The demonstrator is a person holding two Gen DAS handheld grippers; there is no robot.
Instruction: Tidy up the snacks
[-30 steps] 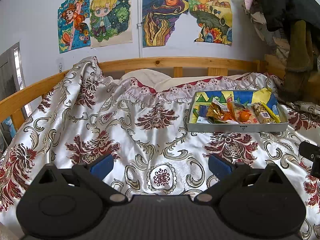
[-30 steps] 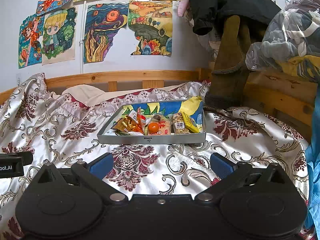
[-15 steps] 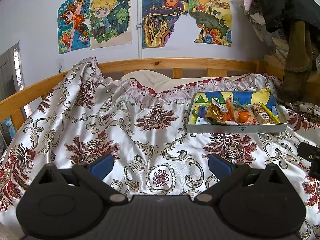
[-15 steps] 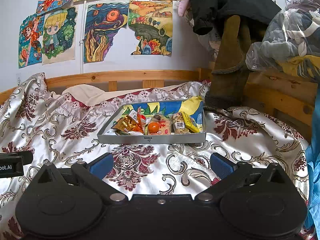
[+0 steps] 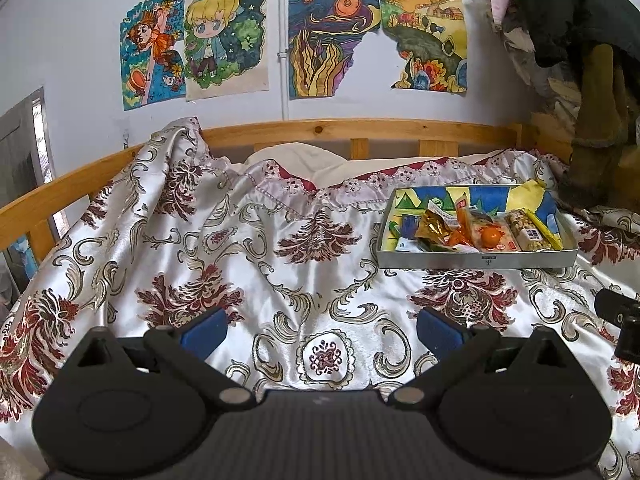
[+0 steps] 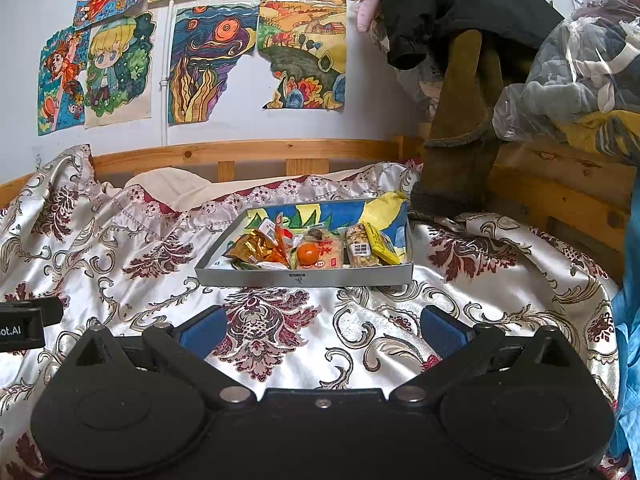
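Observation:
A shallow grey box [image 5: 476,260] [image 6: 304,278] lies on the patterned satin bedspread, far right in the left wrist view and centre in the right wrist view. Inside lie several snacks: a gold foil packet [image 6: 253,249], a small orange [image 6: 307,254], a pink wrapped cake [image 6: 329,253], a nut bar [image 6: 361,252] and a yellow bar [image 6: 382,245]. My left gripper [image 5: 322,330] hovers open over the bedspread, well left of and nearer than the box. My right gripper [image 6: 322,330] is open too, just in front of the box, empty.
A wooden bed rail [image 5: 352,130] and pillow [image 5: 296,156] run along the back under drawings on the wall [image 6: 212,60]. Dark hanging clothes and a brown boot [image 6: 460,120] crowd the right, with bagged clothing [image 6: 576,68] above a wooden side rail.
Both views have crept slightly; the box sits a touch lower and nearer in the left wrist view. Both grippers stay open and empty.

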